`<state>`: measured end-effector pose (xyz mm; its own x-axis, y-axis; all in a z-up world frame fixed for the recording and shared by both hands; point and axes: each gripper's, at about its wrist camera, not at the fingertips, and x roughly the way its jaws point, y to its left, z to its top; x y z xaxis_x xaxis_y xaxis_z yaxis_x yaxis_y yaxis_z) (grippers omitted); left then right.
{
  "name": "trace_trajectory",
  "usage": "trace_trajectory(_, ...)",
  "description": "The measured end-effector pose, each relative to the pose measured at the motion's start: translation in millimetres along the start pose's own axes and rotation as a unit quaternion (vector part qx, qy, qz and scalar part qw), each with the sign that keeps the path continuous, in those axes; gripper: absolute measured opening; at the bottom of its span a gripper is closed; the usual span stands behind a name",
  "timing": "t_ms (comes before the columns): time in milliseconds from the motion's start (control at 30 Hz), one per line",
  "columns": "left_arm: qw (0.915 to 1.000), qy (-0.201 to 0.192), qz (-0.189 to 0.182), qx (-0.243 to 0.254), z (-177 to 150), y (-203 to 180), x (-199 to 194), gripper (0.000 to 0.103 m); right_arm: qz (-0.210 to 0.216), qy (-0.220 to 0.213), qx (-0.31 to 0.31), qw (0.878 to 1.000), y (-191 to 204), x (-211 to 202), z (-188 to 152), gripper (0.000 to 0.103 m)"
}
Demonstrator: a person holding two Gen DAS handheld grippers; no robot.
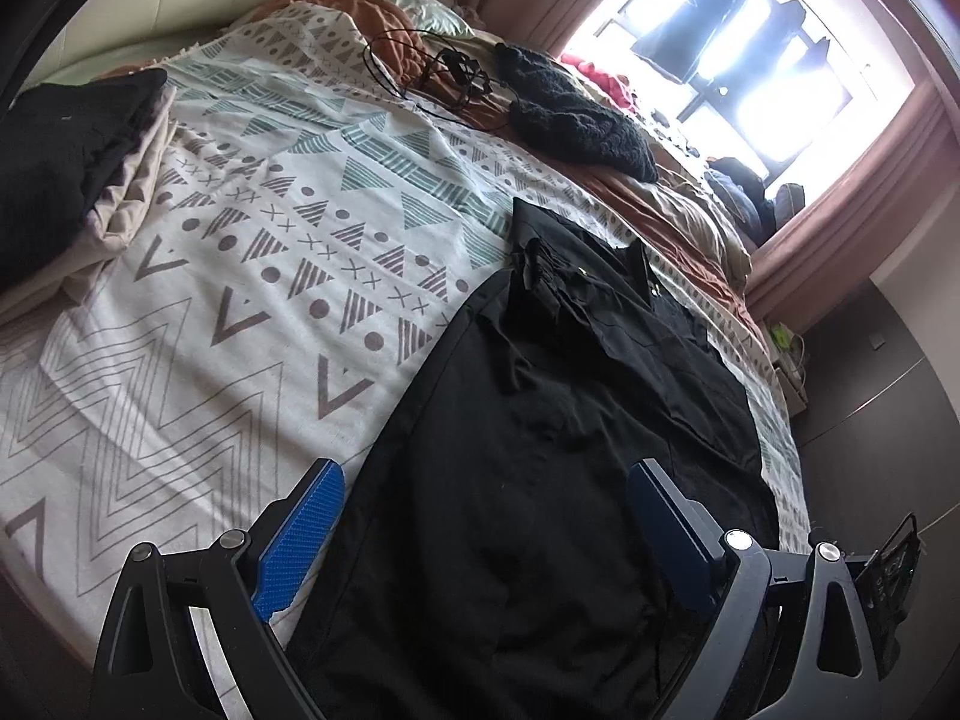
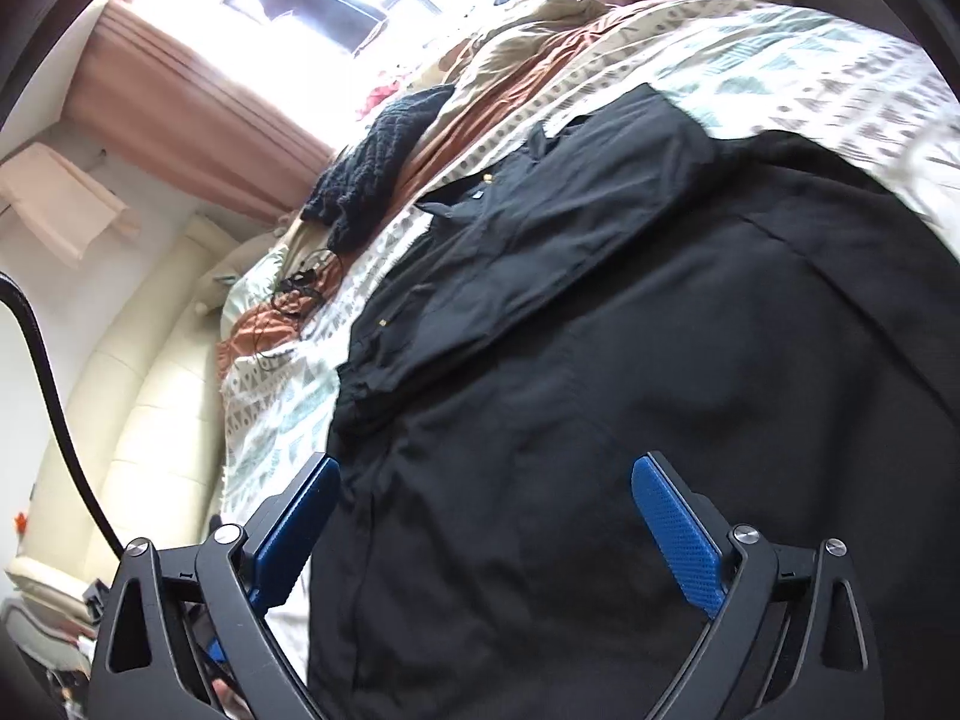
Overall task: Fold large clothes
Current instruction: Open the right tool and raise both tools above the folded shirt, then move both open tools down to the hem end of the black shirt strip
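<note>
Beyond black shirt (image 1: 576,396): knit sweater (image 1: 576,114), cables (image 1: 432,72).

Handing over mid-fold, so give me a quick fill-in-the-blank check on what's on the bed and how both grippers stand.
1. The shirt lying flat on the bedspread is ____ in colour.
2. The left gripper and the right gripper both have their jaws ____.
3. The folded clothes sit stacked near the bed's ____ edge in the left wrist view.

Missing words: black; open; left
</note>
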<state>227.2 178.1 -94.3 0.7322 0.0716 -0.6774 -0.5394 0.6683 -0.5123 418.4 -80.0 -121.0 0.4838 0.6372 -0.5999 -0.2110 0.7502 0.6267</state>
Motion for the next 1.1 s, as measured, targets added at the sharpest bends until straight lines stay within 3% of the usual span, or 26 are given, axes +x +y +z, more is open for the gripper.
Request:
trace_trajectory(267, 0.9998, -0.004, -0.012, 0.014, -23.6, 19.1, -41.4, 0.096, -0.024, -0.041, -0.009, 0.999, -26.6, -73.4, -22.1, 0.098)
trace_trajectory(533, 0.9987, 0.017, -0.040, 0.026, -41.9, 35.9, -72.1, 0.095, -0.077, -0.060, -0.022, 0.995, -60.2, -133.0, -39.7, 0.097)
trace_trajectory(667, 0.9983, 0.029, -0.043, 0.028, -49.3, 43.2, -83.7, 0.085, -0.085, -0.064, -0.008, 0.994, -84.0, -158.6, -48.3, 0.090)
trace_trajectory(1000, 0.9975, 0.045, -0.038, 0.039, -72.7, 58.9, -107.3, 0.074, -0.124, -0.063, 0.025, 0.990, -143.9, -198.1, -61.4, 0.088)
trace_trajectory(1100, 0.9970, 0.060, -0.039, 0.028, -76.7, 67.2, -101.6, 0.061, -0.130, -0.070, 0.031, 0.989, -158.1, -208.6, -62.7, 0.087)
